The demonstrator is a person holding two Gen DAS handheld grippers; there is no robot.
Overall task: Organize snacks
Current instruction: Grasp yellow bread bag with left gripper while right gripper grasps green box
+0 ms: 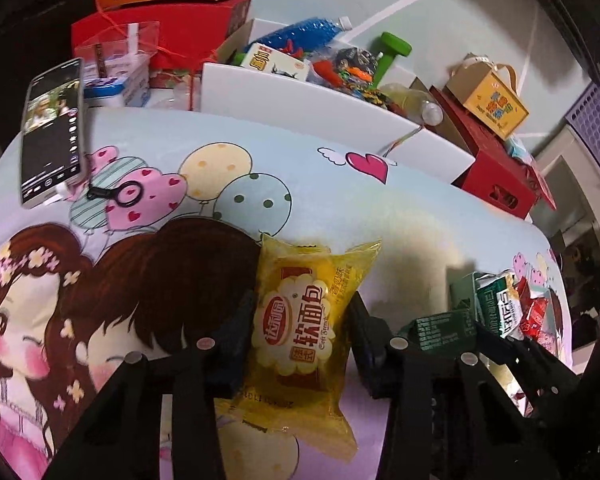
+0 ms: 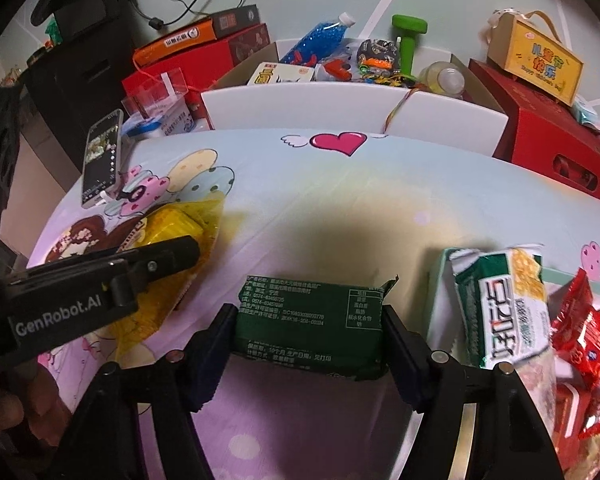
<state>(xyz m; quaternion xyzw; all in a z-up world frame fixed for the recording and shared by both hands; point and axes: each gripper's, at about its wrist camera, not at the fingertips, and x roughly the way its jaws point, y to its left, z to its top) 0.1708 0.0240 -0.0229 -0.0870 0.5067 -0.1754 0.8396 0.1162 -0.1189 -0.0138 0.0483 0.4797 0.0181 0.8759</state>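
Gripping a yellow bread packet (image 1: 300, 332) between its fingers, the left tool (image 1: 300, 336) holds it over the cartoon-print bed sheet (image 1: 332, 200). The right tool (image 2: 310, 332) is clamped on a green snack packet (image 2: 310, 320), just left of a green-and-white packet (image 2: 500, 304) and red packets (image 2: 580, 328).

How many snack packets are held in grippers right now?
2: the yellow bread packet sits in the left gripper; the green packet sits in the right gripper.

yellow bread packet (image 1: 300, 328) | dark green packet (image 2: 310, 326) | cartoon-print pastel sheet (image 2: 320, 200) | red boxes (image 2: 548, 140)
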